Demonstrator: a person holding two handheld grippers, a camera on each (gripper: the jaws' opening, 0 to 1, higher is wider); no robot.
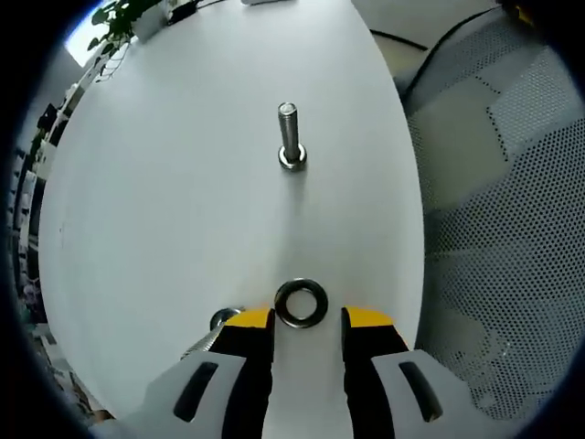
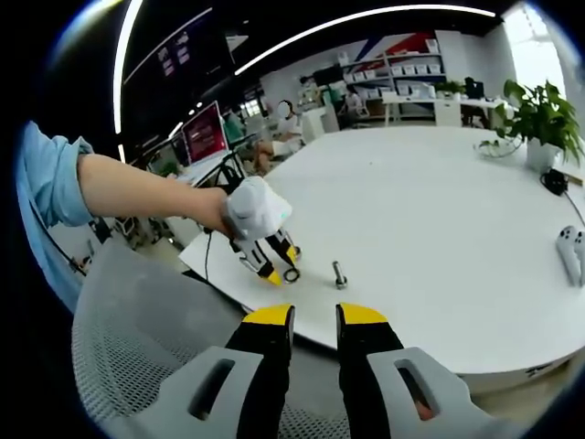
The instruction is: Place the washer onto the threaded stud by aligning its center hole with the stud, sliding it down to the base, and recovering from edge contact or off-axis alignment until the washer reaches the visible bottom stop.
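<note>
A steel threaded stud (image 1: pixel 291 137) stands upright on its head in the middle of the white table (image 1: pixel 164 201). A flat steel washer (image 1: pixel 302 303) lies on the table near the front edge, just ahead of and between the yellow fingertips (image 1: pixel 249 318) of my left gripper (image 1: pixel 306 322), which is open. In the right gripper view the left gripper (image 2: pixel 281 276) points down at the washer (image 2: pixel 292 274), with the stud (image 2: pixel 339 274) just to its right. My right gripper (image 2: pixel 315 316) hangs off the table edge, open, nothing between its jaws.
A second bolt (image 1: pixel 219 321) lies half hidden beside my left jaw. A mesh chair (image 1: pixel 498 274) stands off the table's edge. A person's bare arm (image 2: pixel 137 192) holds the left gripper. A potted plant (image 2: pixel 541 114) and a white controller (image 2: pixel 571 251) sit at the table's far right.
</note>
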